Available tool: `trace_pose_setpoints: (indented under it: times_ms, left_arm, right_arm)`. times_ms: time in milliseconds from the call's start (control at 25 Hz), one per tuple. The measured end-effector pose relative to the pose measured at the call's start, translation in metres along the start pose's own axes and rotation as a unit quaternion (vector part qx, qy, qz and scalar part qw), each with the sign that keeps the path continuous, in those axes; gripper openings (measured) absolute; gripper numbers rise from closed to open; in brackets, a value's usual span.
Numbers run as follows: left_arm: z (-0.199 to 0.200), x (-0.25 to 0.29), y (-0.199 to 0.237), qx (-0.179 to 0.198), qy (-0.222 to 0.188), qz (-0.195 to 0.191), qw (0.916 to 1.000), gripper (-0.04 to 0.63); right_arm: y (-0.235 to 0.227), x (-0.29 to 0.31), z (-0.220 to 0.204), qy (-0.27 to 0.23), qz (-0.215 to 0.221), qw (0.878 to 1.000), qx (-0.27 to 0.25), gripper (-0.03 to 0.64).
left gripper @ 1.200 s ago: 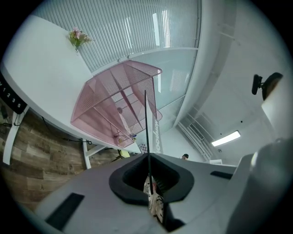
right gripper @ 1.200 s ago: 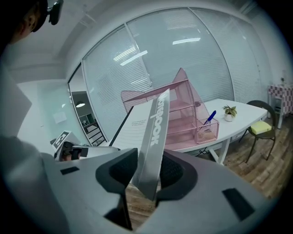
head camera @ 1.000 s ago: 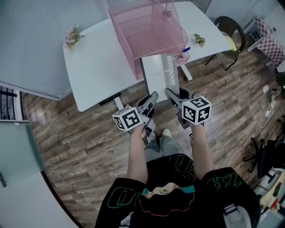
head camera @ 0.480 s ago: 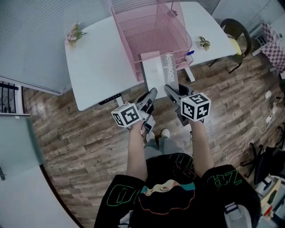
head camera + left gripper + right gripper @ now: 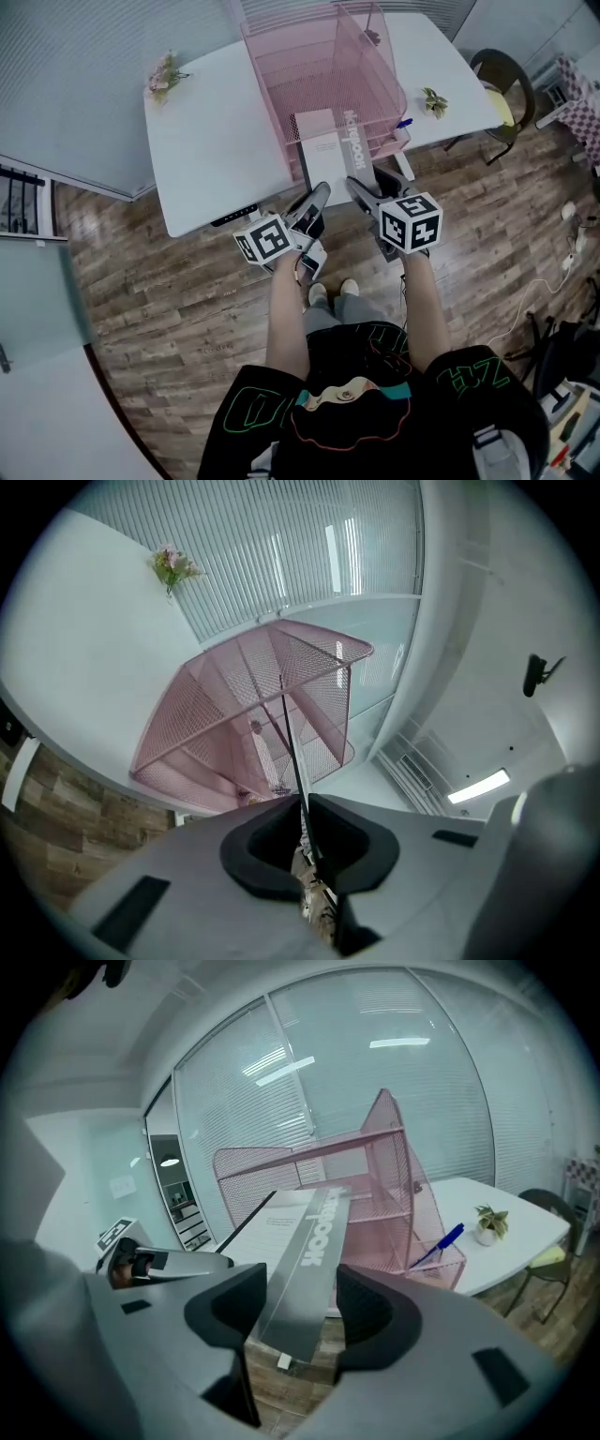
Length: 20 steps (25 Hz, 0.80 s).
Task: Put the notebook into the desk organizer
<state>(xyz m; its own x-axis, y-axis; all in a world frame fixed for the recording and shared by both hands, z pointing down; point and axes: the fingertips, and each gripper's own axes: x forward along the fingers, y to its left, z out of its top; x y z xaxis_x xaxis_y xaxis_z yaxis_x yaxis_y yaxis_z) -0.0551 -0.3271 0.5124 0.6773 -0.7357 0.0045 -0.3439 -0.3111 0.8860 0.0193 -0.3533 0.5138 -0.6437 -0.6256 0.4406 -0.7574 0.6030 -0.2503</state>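
Left gripper (image 5: pixel 302 808) jaws, pinched on the notebook's (image 5: pixel 323 150) thin near edge, are opening. Right gripper (image 5: pixel 298 1312) jaws are opening wide around its spine, untouching. The notebook lies partly inside the pink organizer (image 5: pixel 319 66) on the desk (image 5: pixel 206 141).

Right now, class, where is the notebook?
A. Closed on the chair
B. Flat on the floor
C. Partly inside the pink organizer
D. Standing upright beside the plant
C: the notebook lies with its far end in the pink organizer and its near end poking out the front.
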Motion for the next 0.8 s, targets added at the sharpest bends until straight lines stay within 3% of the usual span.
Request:
trace_pose_setpoints:
  times_ms: [240, 400, 560, 600, 800]
  left_arm:
    - [0.018, 0.005, -0.002, -0.006, -0.030, 0.002, 0.9995, 0.025]
    - [0.024, 0.012, -0.006, -0.012, -0.042, -0.003, 0.9990, 0.026]
    - [0.026, 0.017, -0.007, -0.013, -0.051, -0.002, 0.9986, 0.037]
    - [0.026, 0.018, -0.008, -0.013, -0.052, -0.002, 0.9986, 0.038]
    - [0.027, 0.023, -0.009, -0.011, -0.055, -0.001, 0.9984, 0.048]
  right_arm:
    - [-0.008, -0.018, 0.026, -0.034, -0.020, 0.995, -0.088, 0.225]
    - [0.018, -0.031, 0.034, -0.037, 0.027, 0.981, -0.188, 0.219]
    - [0.057, -0.036, 0.010, 0.017, 0.121, 0.954, -0.275, 0.061]
    - [0.060, -0.034, 0.001, 0.036, 0.128, 0.948, -0.288, 0.061]
    - [0.050, -0.018, -0.018, 0.087, 0.090, 0.942, -0.313, 0.049]
